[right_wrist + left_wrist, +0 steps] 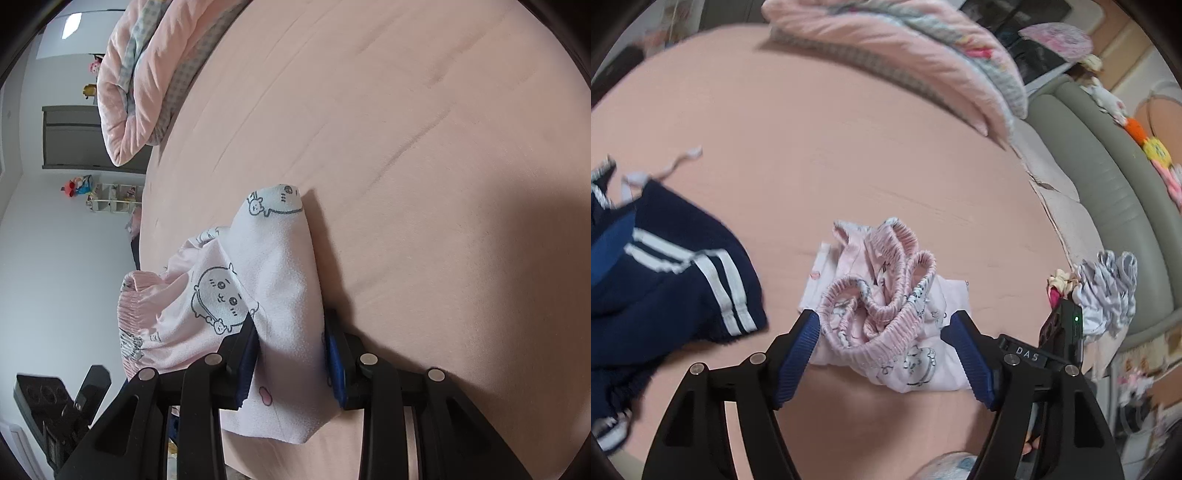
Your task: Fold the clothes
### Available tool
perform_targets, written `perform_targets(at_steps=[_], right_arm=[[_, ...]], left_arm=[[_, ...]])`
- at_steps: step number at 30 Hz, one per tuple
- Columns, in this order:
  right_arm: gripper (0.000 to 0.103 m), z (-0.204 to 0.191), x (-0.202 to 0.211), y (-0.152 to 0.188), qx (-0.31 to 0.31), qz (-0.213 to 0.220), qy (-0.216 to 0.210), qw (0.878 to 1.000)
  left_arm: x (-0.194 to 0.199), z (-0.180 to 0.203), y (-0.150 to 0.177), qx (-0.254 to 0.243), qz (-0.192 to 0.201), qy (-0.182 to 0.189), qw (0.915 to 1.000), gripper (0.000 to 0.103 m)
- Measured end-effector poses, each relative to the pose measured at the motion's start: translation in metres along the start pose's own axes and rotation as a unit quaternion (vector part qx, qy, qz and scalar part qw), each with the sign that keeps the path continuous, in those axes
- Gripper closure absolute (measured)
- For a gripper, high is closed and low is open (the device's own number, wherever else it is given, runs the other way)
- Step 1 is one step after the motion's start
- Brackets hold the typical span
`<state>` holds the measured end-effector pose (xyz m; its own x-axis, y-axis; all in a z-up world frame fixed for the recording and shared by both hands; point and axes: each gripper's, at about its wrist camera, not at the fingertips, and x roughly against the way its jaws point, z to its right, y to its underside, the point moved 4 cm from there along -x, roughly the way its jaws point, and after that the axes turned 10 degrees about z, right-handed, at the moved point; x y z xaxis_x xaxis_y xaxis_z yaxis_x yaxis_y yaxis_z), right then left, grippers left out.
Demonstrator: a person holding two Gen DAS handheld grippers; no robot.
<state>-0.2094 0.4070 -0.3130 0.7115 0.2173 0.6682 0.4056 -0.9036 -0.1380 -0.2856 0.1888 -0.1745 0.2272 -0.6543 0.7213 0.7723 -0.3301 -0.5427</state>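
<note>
Peach-pink bed sheet (pixel 812 155) carries crumpled pink printed shorts (pixel 882 295) at centre, waistband bunched upward. Left hand-held gripper (pixel 882 321) hovers released, its blue pads either side of the shorts. Right hand-held gripper (pixel 291 354) is clenched on a fold of the same shorts (pixel 273 280). Navy striped garment (pixel 665 273) lies at nine o'clock, folded quilt (pixel 905 55) at twelve

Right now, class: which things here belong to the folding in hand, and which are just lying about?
In the job:
pink printed shorts
left gripper, open around them
right gripper, clamped on their fabric

Lying about:
navy striped garment
rolled pink quilt
grey-white cloth bundle
</note>
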Motion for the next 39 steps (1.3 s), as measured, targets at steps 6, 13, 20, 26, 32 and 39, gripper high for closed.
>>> perform_targets(at_steps=[6, 13, 20, 26, 32, 39], right_arm=[[0.071, -0.004, -0.002, -0.001, 0.006, -0.004, 0.004, 1.000], [0.069, 0.001, -0.002, -0.002, -0.003, -0.010, -0.013, 1.000], [0.067, -0.001, -0.003, -0.002, 0.001, -0.016, -0.012, 1.000], [0.055, 0.000, 0.000, -0.002, -0.013, -0.015, -0.035, 0.999], [0.044, -0.005, 0.000, 0.000, -0.001, -0.008, -0.039, 0.999], [0.045, -0.019, -0.007, 0.001, 0.054, -0.012, 0.008, 0.998]], left_arm=[[-0.022, -0.004, -0.001, -0.002, -0.022, -0.012, 0.9997, 0.031], [-0.043, -0.039, 0.004, 0.065, -0.042, 0.011, 0.9970, 0.031], [-0.060, -0.052, 0.019, 0.083, -0.055, 0.004, 0.9950, 0.028], [-0.060, -0.060, 0.025, 0.112, -0.056, 0.034, 0.9915, 0.027], [-0.052, -0.063, 0.031, 0.122, -0.039, 0.037, 0.9910, 0.027], [-0.069, -0.051, 0.033, 0.127, -0.009, 0.026, 0.9916, 0.036]])
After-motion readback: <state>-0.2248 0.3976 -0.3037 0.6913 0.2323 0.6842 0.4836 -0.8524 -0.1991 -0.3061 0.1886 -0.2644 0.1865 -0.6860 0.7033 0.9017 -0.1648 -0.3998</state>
